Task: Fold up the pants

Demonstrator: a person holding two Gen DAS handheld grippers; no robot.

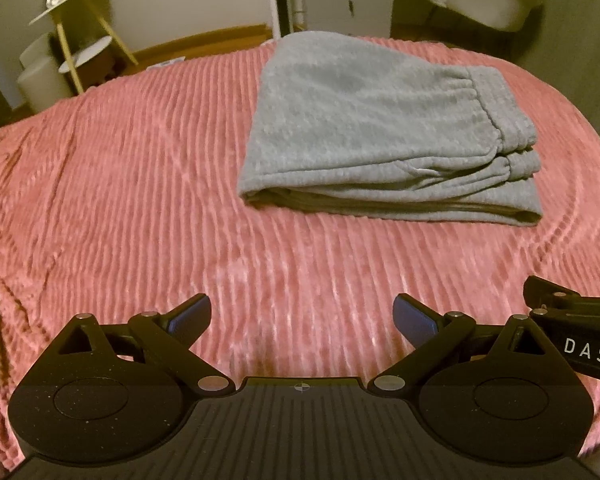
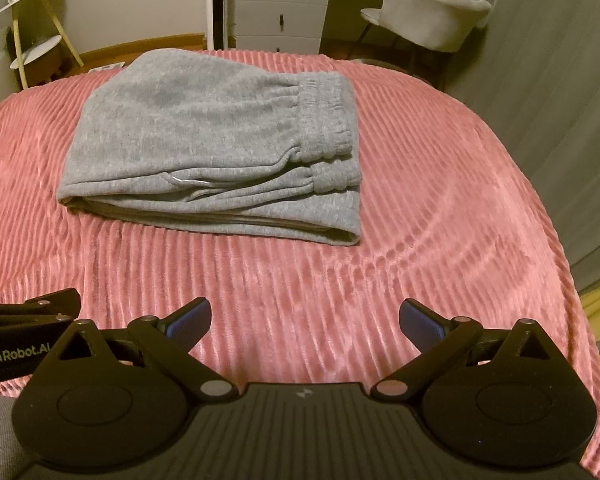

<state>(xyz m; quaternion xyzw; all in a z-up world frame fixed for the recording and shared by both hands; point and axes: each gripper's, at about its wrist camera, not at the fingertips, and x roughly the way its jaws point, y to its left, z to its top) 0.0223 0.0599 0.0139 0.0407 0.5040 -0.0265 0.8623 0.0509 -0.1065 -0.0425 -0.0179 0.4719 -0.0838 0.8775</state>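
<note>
Grey fleece pants (image 1: 380, 128) (image 2: 216, 148) lie folded into a flat stack on a pink ribbed bedspread (image 1: 140, 200) (image 2: 420, 220), with the elastic waistband on the right side of the stack. My left gripper (image 1: 302, 318) is open and hovers above the bedspread, well short of the pants, nothing between its blue-padded fingers. My right gripper (image 2: 305, 320) is open too, equally far back and empty. Each gripper shows at the edge of the other's view, so they sit side by side.
Beyond the bed stand a grey drawer cabinet (image 2: 282, 12), a pale upholstered chair (image 2: 432, 16) and a round-shelved yellow side stand (image 1: 80, 36). The bed's right edge drops off near a grey wall (image 2: 560, 100). Bare bedspread lies left of the pants.
</note>
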